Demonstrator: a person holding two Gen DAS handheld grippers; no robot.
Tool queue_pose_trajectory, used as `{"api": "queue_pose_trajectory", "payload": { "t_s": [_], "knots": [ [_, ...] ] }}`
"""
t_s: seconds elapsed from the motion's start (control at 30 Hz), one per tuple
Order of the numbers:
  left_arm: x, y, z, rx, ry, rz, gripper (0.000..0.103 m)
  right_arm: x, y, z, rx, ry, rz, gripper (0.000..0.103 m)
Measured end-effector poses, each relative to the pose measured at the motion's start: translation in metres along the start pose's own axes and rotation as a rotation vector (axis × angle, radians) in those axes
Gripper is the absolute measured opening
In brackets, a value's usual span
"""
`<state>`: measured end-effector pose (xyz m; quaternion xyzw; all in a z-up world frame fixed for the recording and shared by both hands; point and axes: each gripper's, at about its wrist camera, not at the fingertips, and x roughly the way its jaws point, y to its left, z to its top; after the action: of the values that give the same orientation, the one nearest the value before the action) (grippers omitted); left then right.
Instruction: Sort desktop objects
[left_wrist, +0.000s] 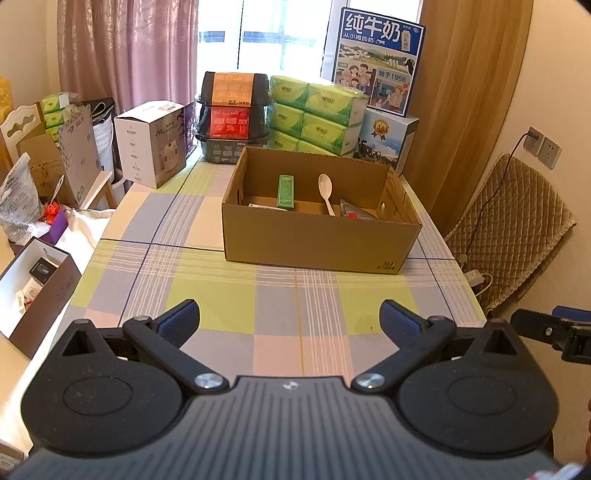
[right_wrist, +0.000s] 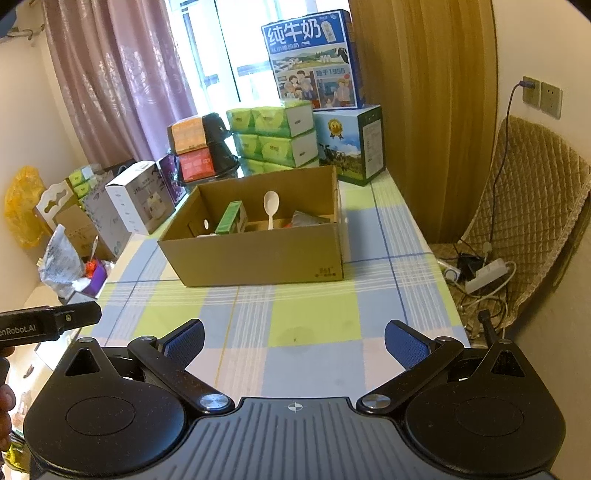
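An open cardboard box (left_wrist: 317, 242) (right_wrist: 258, 260) stands on the checked tablecloth (left_wrist: 221, 288) (right_wrist: 314, 314), far ahead of both grippers. Inside it lie a green packet (left_wrist: 286, 191) (right_wrist: 229, 218), a white spoon (left_wrist: 326, 192) (right_wrist: 270, 208) and a grey foil pouch (left_wrist: 356, 210) (right_wrist: 308, 218). My left gripper (left_wrist: 290, 322) hovers over the near part of the table, open, with nothing between its blue pads. My right gripper (right_wrist: 294, 341) is beside it, also open and empty. Each gripper's edge shows in the other's view.
Behind the box stand green tissue packs (left_wrist: 317, 114) (right_wrist: 273, 136), stacked black food bowls (left_wrist: 232, 114), a white appliance box (left_wrist: 151, 144) and milk cartons (left_wrist: 380, 59) (right_wrist: 314, 59). A padded chair (right_wrist: 532, 214) with a power strip stands right of the table. Boxes and bags crowd the left.
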<state>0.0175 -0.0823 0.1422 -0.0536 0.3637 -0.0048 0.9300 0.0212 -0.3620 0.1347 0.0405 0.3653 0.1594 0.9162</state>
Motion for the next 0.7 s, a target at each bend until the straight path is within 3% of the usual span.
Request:
{"api": "queue_pose_trajectory", "payload": {
  "t_s": [0.7],
  "knots": [
    [-0.003, -0.003, -0.019, 0.006, 0.012, 0.010, 0.102, 0.000, -0.001, -0.023, -0.042, 0.012, -0.041, 0.101]
  ]
}}
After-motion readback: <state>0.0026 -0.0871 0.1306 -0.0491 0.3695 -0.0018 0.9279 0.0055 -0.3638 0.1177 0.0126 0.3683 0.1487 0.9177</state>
